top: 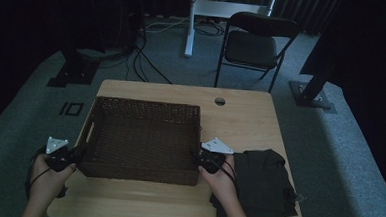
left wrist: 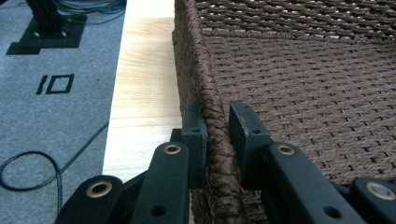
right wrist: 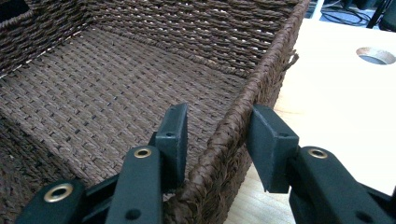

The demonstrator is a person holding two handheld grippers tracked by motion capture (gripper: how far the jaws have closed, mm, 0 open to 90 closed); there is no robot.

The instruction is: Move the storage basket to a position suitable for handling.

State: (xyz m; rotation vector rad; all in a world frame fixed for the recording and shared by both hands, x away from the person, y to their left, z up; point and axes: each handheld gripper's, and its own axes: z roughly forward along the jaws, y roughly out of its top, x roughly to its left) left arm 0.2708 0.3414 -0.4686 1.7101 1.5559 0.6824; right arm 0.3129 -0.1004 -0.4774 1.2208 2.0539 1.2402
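Woven brown cane makes up the basket [top: 142,138], which sits on the pale wooden table [top: 250,121], toward its left half, with its near corners at the person's two hands; the left gripper [left wrist: 216,133] is clamped on the left wall, one jaw outside and one inside, both pads pressed tight against the plaited rim; the right gripper [right wrist: 217,140] straddles the right wall near the near corner, its inner pad touching the weave, its outer pad standing a little off it, so the hold there looks loose or not quite finished; I judge the work to be taking hold of the basket by both sides in order to lift or shift it; the reach is done and the left grip is made, while the right grip wants tightening and the move itself is all still to come; the basket rests flat on the table and holds nothing.

From the high view one sees the whole layout: the dark cloth [top: 264,185] lying just beside the right hand [top: 222,182], the left hand [top: 50,176] off the table's left edge, the chair [top: 252,44] beyond; the gripper views give what that view cannot, namely how each pad meets the rim, and the right gripper view takes in the round hole [right wrist: 376,55] in the tabletop.
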